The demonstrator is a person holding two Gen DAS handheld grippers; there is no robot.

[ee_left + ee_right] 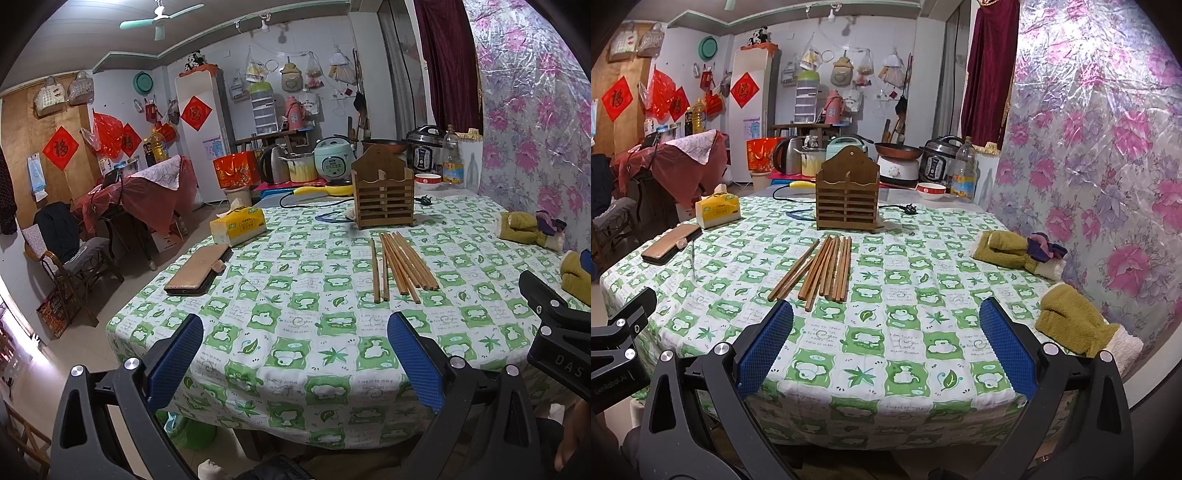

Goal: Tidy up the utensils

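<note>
Wooden chopsticks wait loose on the checked tablecloth, neither gripper holding anything.

The chopsticks (816, 269) lie at centre frame, just before the slatted wooden chopstick holder (847, 192). Left gripper (295, 354) and right gripper (886, 343) hover with jaws spread wide and empty. The sticks look light, stiff and smooth, likely to roll; I'd pinch one near mid-length.

The counter (905, 354) was covered in a green-and-white checked cloth printed with leaves. Brown wooden chopsticks (822, 267) were laid before a darker brown slatted holder (847, 195). At ten o'clock a yellow tissue pack (717, 210) was seen; olive mittens (1071, 319) at three o'clock.
</note>
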